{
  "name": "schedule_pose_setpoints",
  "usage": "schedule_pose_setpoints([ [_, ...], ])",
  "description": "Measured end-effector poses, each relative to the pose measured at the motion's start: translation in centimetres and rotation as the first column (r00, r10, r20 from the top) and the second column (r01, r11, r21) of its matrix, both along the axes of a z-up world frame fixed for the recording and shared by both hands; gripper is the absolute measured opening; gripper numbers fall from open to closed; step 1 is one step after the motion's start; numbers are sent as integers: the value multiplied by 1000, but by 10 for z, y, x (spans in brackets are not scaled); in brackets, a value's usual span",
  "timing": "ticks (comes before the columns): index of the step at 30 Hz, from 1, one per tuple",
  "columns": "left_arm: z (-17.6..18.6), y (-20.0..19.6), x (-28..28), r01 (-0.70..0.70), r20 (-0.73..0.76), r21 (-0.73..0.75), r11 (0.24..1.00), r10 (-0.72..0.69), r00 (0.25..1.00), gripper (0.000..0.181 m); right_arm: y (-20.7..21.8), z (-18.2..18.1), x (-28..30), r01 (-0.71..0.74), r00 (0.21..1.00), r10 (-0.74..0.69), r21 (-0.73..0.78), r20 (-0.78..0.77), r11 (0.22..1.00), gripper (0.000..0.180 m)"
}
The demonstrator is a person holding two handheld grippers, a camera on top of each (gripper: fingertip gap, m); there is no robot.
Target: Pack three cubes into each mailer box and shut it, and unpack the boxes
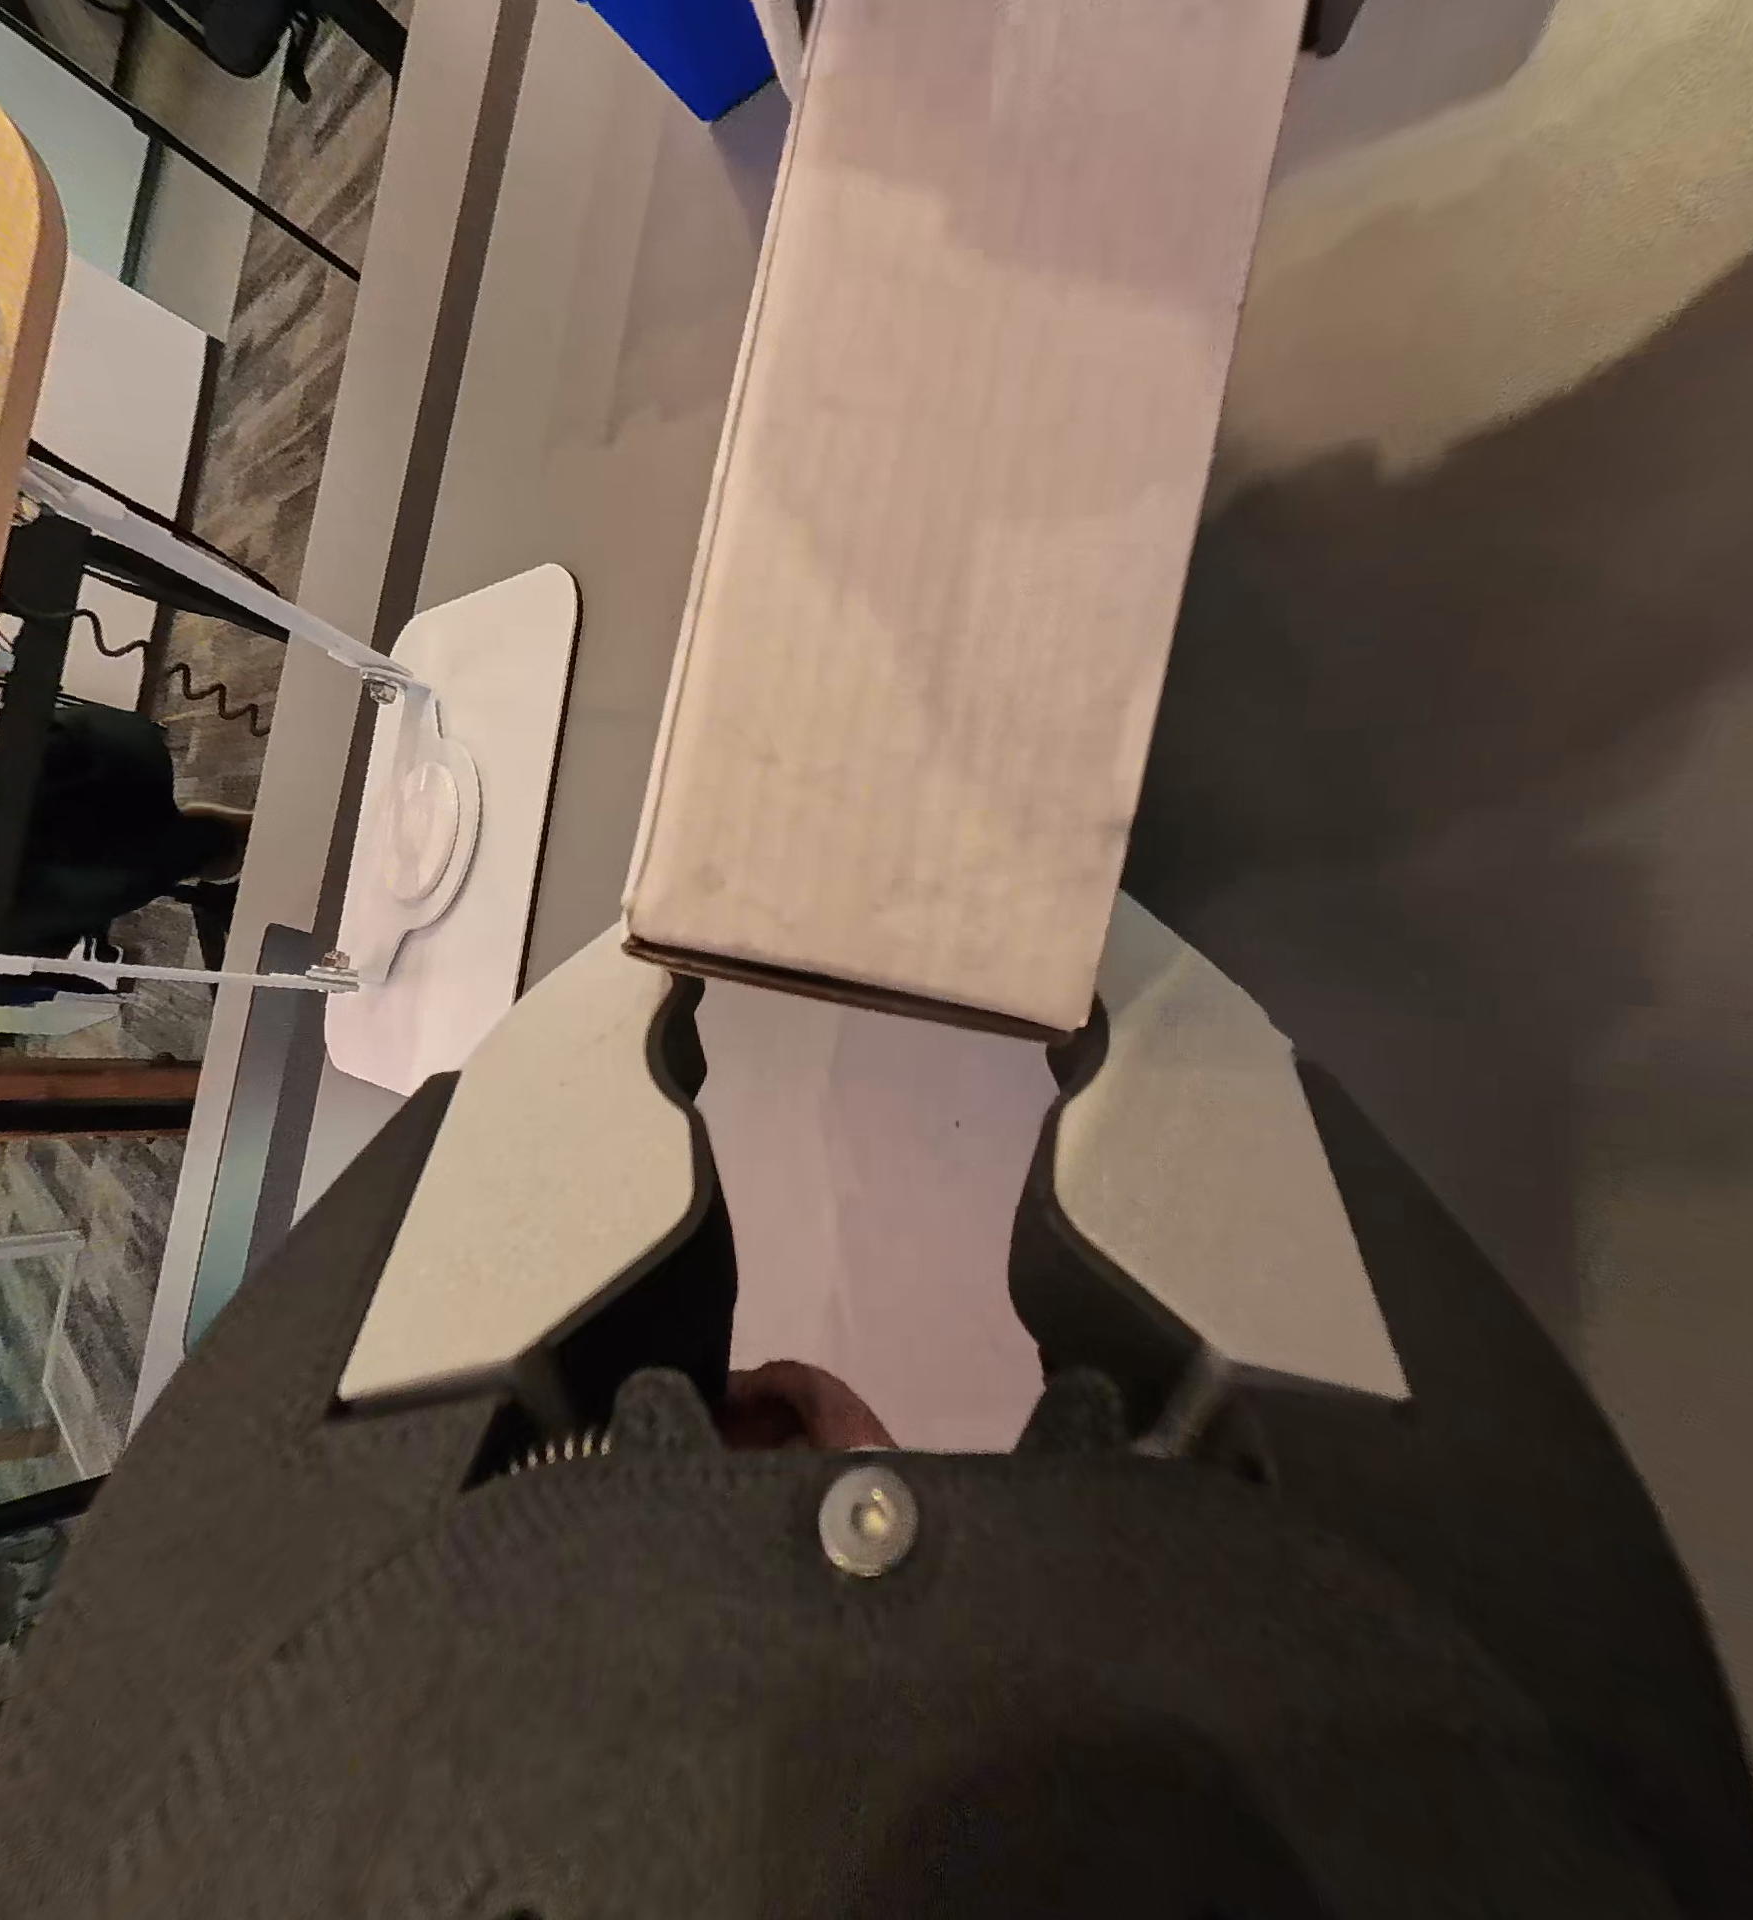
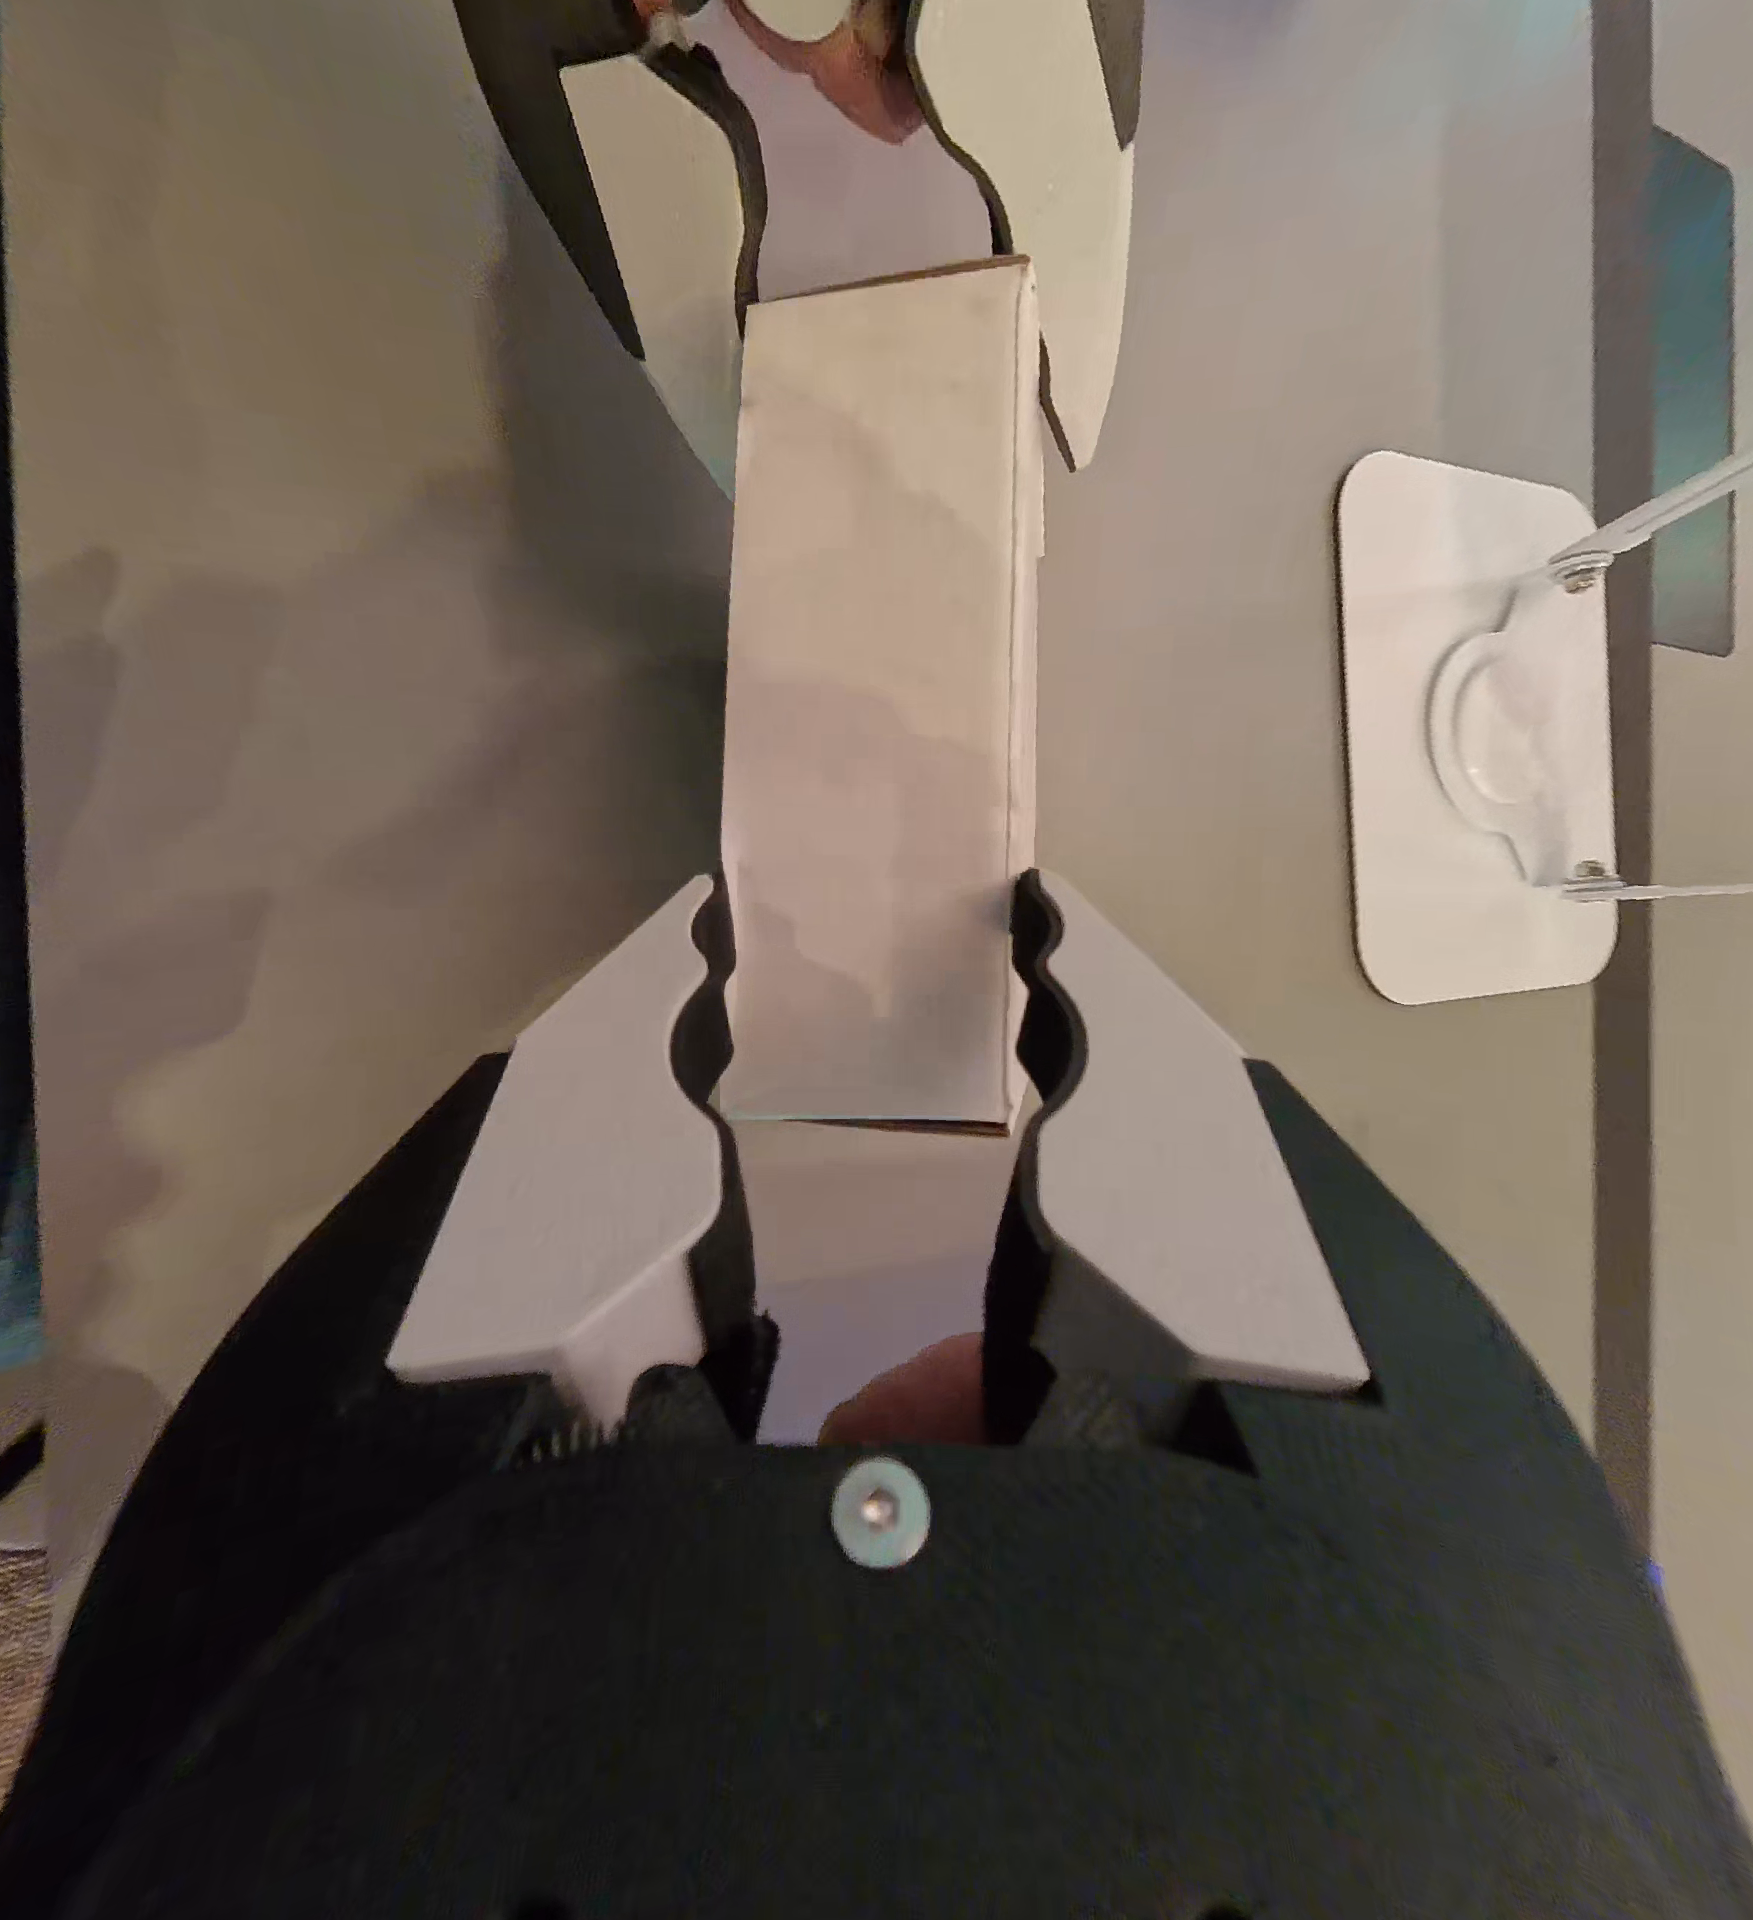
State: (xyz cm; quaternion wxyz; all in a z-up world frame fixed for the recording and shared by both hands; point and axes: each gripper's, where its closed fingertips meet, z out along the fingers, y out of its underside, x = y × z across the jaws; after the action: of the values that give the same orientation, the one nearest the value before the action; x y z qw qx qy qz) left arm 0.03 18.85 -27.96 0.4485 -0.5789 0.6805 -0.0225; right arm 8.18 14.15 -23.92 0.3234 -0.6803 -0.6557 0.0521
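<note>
2 grippers are clamping 1 closed white mailer box (image 2: 872,707) by its opposite ends: the right gripper (image 2: 867,997) is squeezing the near end, the left gripper (image 1: 877,1023) the far one. The box is sitting over the grey table (image 2: 332,623), near a white pad (image 2: 1474,727).

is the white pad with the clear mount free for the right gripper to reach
Probably not right now: the right gripper is shut on the mailer box. The path to the white pad on the table looks clear otherwise.
</note>
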Motion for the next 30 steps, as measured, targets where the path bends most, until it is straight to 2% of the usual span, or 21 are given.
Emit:
schedule_pose_setpoints([
  [7, 0, -1, 1, 2, 11, -16, 1000, -2, 1000, 65, -1, 5, 1, -1, 995, -18, -186, -98, 983, 53],
  [11, 0, -3, 1, 11, 10, 7, 1000, -11, 1000, 65, -6, 11, -1, -16, 984, -50, -359, -173, 933, 55],
  [16, 0, -1, 1, 3, 13, -1, 1000, -3, 1000, 65, -3, 11, -1, 24, 987, -78, -348, -143, 937, 57],
  [18, 0, 0, 0, 0, 11, -7, 1000, 0, 1000, 65, -3, 16, -4, 15, 992, -42, -222, -120, 975, 57],
  [20, 0, 0, 0, -1, 12, -14, 1000, 1, 1000, 65, -4, 22, -9, -10, 998, 8, -33, -64, 999, 62],
  [22, 0, -1, 0, -2, 13, -32, 999, 3, 1000, 65, -2, 26, -14, -38, 999, 34, 194, 25, 980, 61],
  [25, 0, -1, 0, -8, 17, -48, 999, 9, 1000, 65, 7, 25, -11, -86, 982, -8, 484, 189, 871, 48],
  [29, 1, -1, -1, -22, 32, -72, 997, 24, 999, 65, 7, 22, -10, -113, 971, -61, 664, 233, 739, 8],
  [30, 1, -1, -1, -22, 32, -67, 998, 24, 999, 66, 9, 23, -9, -119, 966, -86, 709, 246, 695, 5],
])
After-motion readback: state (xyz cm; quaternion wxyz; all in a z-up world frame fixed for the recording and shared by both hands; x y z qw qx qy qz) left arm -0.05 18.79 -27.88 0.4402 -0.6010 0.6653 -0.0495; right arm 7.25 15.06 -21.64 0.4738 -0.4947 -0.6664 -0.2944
